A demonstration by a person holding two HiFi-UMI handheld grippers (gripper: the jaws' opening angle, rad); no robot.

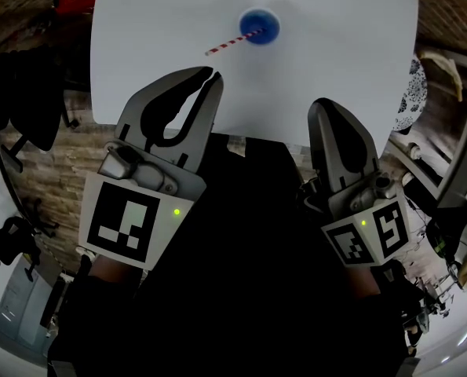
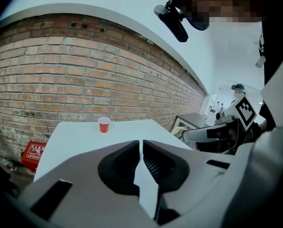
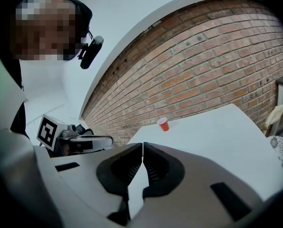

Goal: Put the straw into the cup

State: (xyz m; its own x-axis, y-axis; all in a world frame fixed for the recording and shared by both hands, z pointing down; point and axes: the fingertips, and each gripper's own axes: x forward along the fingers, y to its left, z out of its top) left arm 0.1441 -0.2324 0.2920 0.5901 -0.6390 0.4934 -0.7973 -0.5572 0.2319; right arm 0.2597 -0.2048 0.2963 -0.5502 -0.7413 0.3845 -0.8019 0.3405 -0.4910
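Both claws pressed together and empty: left claw [image 1: 213, 75], right claw [image 1: 326, 107], at the desk's [image 1: 335, 53] near edge. The striped straw [image 1: 229, 43] already leans in the cup [image 1: 259, 27] near the far edge. It looks light and crushable, so pinch it gently mid-shaft.

- White table [image 1: 335, 53]: rectangular, rounded corners, far edge close to the wall.
- Brick wall [image 2: 84, 80] behind it, red-brown, runs the full width of the rm.
- Above the brick: plain white surface [image 2: 131, 4], wall or ceiling, can't tell.
- Floor [image 1: 52, 175]: brownish, brick-like pattern.
- Red crate [image 2: 33, 155] w/ white print, on the floor by the table's left far corner, next to the wall.
- Dark cabinet [image 2: 191, 120] off to the right, past the table.
- Light: even, soft across the tabletop.
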